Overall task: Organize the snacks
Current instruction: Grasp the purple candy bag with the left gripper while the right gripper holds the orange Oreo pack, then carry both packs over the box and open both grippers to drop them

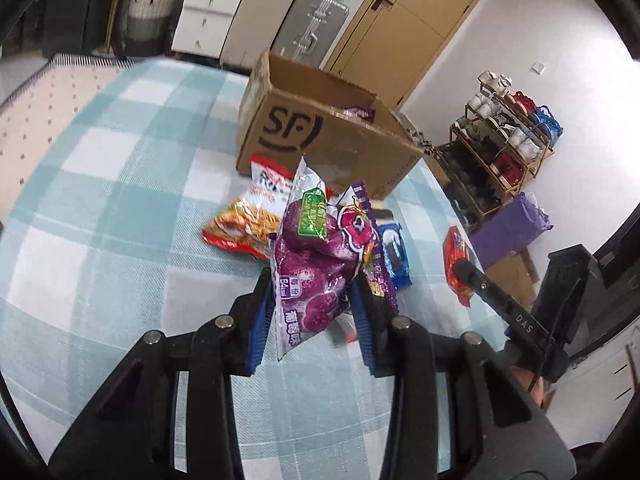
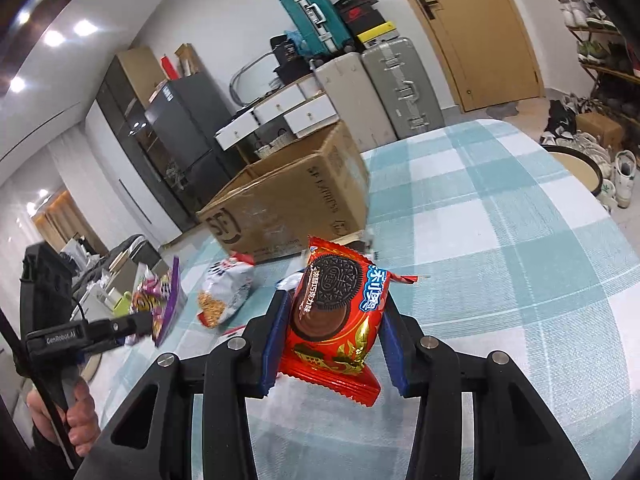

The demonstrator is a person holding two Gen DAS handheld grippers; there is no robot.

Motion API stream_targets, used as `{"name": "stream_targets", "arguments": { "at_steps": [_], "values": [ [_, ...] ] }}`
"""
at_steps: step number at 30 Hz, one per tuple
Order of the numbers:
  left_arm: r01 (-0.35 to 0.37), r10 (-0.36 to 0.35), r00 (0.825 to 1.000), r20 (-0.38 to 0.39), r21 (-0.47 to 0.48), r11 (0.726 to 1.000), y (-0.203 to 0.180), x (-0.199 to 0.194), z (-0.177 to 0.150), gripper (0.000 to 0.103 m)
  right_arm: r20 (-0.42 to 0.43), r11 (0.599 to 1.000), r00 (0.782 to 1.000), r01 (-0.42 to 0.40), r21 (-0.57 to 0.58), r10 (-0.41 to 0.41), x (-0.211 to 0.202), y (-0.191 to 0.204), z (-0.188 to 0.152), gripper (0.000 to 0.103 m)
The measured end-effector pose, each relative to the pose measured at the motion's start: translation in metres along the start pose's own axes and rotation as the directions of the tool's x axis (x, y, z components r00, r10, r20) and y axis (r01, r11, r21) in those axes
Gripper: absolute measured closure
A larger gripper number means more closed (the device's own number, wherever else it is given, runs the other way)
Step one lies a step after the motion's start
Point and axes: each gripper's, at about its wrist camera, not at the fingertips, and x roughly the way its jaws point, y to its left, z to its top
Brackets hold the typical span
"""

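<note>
Blue-and-white checked cloth (image 1: 120,208) covered the worktop, with suitcases (image 2: 400,84), a wooden door (image 2: 480,28) and a shoe rack (image 1: 504,148) behind it. An open cardboard box (image 1: 320,136) marked SF stood on the cloth. The left gripper (image 1: 314,296) had its jaws clenched on a purple grape-flavour snack bag (image 1: 308,276), lifted clear of the cloth in front of the box, with a second purple packet (image 1: 362,224) pressed beside it. The right gripper (image 2: 334,320) held a red Oreo packet (image 2: 336,316) fast between its jaws, above the cloth and near the box. On the worktop just before the box lay a noodle snack bag (image 1: 244,220) and a blue Oreo packet (image 1: 396,256). A hand (image 2: 76,420) gripped the left tool's handle.
</note>
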Motion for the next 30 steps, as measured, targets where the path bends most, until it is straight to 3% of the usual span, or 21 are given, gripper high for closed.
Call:
{"name": "stream_targets", "arguments": {
  "at_steps": [9, 13, 25, 30],
  "values": [
    [-0.072, 0.058, 0.993, 0.099, 0.144, 0.987, -0.023, -0.039, 0.022, 0.069, 0.039, 0.994, 0.998, -0.039, -0.103, 0.043, -0.024, 0.05, 0.028, 0.06],
    [-0.106, 0.08, 0.986, 0.144, 0.186, 0.977, -0.03, -0.061, 0.041, 0.069, 0.051, 0.984, 0.994, -0.091, -0.152, 0.1, -0.038, 0.076, 0.052, 0.06],
    [-0.106, 0.061, 0.977, 0.203, 0.222, 0.969, -0.047, -0.116, 0.118, 0.069, 0.035, 0.949, 0.975, -0.207, -0.238, 0.222, -0.056, 0.133, 0.136, 0.06],
    [-0.109, 0.058, 0.975, 0.215, 0.232, 0.967, -0.056, -0.128, 0.153, 0.069, 0.041, 0.939, 0.971, -0.218, -0.268, 0.237, -0.059, 0.15, 0.169, 0.06]
  ]
}}
